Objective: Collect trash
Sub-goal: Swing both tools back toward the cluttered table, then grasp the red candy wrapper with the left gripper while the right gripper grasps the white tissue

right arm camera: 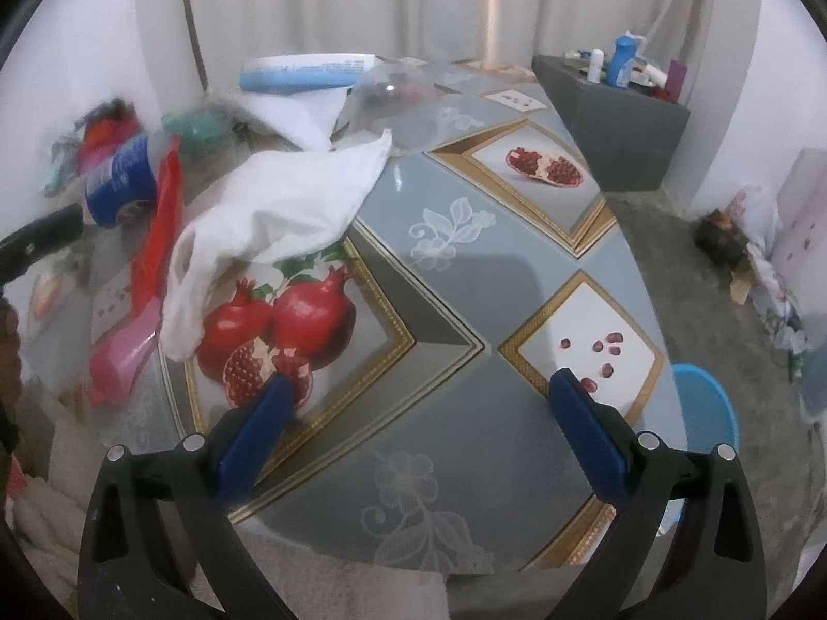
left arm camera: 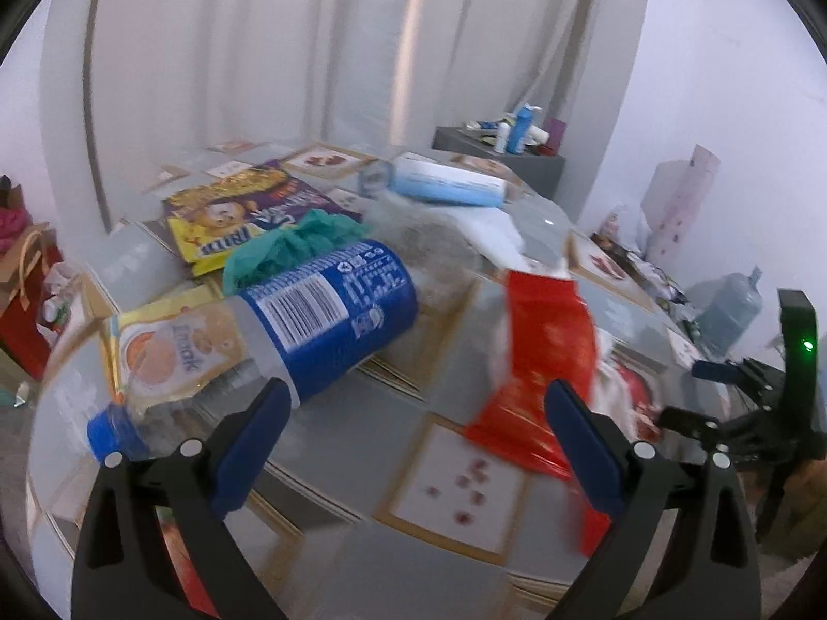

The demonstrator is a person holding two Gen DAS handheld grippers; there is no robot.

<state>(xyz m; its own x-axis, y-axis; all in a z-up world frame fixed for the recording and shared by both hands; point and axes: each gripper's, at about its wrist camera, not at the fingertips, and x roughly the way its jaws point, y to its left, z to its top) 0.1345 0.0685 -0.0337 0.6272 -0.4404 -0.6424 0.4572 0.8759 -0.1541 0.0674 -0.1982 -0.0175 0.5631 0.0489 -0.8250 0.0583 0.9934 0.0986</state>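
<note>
Both claws spread wide and empty over a tabletop [right arm camera: 465,279] strewn with trash.

Left claw [left arm camera: 416,403] hovers at lower centre, between the plastic bottle [left arm camera: 310,325] at left centre and the red wrapper [left arm camera: 542,361] at right centre; the bottle looks empty, light, slick and crushable, best pinched near its blue cap [left arm camera: 111,434]. Right claw [right arm camera: 421,392] sits low over bare cloth; the white plastic bag [right arm camera: 279,212], upper left, is limp, so take a bunched fold.

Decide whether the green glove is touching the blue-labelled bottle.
Touching. The left wrist view shows the green glove draped against the upper side of the blue-labelled bottle, with no gap between them.
</note>
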